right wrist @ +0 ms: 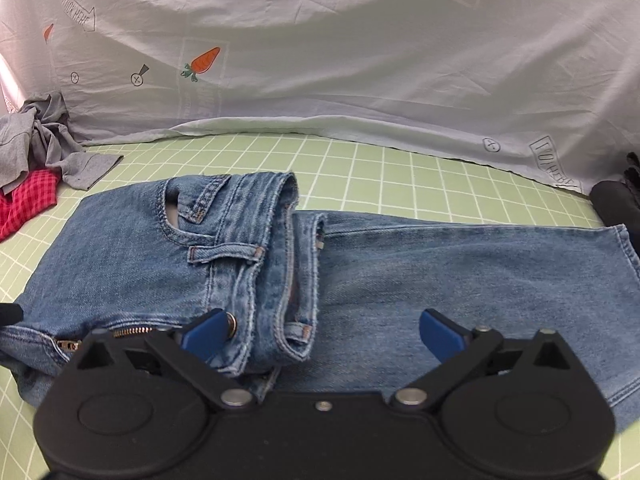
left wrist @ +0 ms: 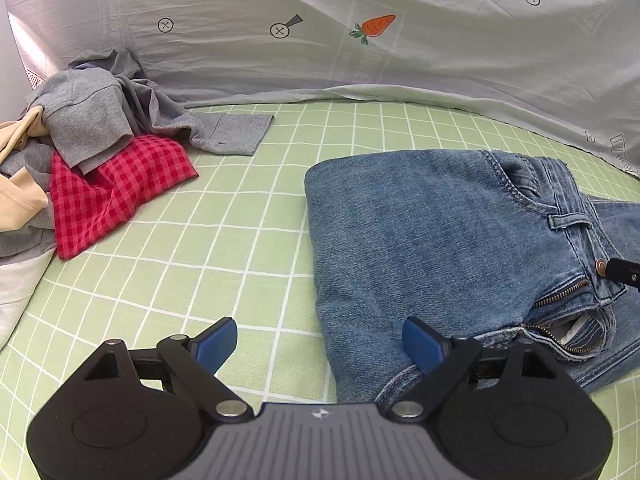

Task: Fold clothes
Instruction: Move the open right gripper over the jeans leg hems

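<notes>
A pair of blue jeans lies partly folded on the green checked sheet, waistband and open zipper to the right in the left wrist view. My left gripper stands open at the jeans' near left edge, its right finger over the denim, nothing held. In the right wrist view the jeans spread wide, the waistband folded over the legs. My right gripper is open just above the waistband and fly button, empty.
A heap of unfolded clothes sits at the far left: a grey garment, a red checked cloth and a beige piece. A pale carrot-print sheet hangs behind. A dark object lies at the right edge.
</notes>
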`<action>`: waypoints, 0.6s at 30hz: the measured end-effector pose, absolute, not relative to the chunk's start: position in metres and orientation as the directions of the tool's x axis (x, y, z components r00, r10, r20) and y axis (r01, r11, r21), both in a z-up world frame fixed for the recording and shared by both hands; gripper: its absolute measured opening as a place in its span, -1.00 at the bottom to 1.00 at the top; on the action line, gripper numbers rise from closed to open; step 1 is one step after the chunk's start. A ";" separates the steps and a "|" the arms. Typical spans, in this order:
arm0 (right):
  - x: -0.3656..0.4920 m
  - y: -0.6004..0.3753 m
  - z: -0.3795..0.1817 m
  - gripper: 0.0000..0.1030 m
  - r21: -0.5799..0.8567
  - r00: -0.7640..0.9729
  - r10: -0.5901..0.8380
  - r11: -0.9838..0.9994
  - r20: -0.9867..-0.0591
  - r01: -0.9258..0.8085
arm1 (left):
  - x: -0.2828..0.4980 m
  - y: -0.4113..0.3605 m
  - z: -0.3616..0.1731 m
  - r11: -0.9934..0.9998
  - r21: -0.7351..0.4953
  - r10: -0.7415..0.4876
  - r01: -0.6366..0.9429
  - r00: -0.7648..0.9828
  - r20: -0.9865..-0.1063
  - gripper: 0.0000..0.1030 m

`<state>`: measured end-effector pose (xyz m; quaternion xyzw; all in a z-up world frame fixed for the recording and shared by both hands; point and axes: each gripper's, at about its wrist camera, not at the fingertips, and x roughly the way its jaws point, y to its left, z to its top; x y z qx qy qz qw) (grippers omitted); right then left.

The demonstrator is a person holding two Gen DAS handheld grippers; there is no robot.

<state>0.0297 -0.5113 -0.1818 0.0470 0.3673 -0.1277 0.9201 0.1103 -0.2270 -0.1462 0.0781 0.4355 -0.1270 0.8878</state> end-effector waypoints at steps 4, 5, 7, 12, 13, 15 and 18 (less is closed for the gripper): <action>-0.006 -0.533 -0.183 1.00 -0.087 0.658 -0.340 0.919 -0.672 0.386 | 0.097 -0.230 -0.131 0.959 0.003 -0.180 0.285 0.614 -0.769 0.75; -0.014 -0.542 -0.185 1.00 -0.099 0.637 -0.368 0.904 -0.678 0.417 | 0.093 -0.236 -0.128 0.956 0.006 -0.185 0.294 0.617 -0.765 0.75; -0.031 -0.561 -0.189 1.00 -0.105 0.594 -0.411 0.871 -0.692 0.480 | 0.087 -0.246 -0.124 0.950 0.012 -0.196 0.312 0.624 -0.756 0.75; -0.068 -0.606 -0.201 1.00 -0.105 0.498 -0.480 0.788 -0.723 0.607 | 0.085 -0.270 -0.130 0.945 0.016 -0.199 0.328 0.612 -0.765 0.75; -0.074 -0.613 -0.203 1.00 -0.106 0.482 -0.490 0.773 -0.726 0.626 | 0.086 -0.274 -0.132 0.944 0.016 -0.199 0.329 0.608 -0.768 0.75; -0.084 -0.628 -0.207 1.00 -0.102 0.460 -0.499 0.751 -0.735 0.652 | 0.087 -0.284 -0.136 0.943 0.017 -0.198 0.333 0.601 -0.774 0.75; -0.095 -0.653 -0.213 1.00 -0.070 0.453 -0.504 0.722 -0.736 0.689 | 0.088 -0.297 -0.142 0.941 0.018 -0.197 0.338 0.589 -0.784 0.75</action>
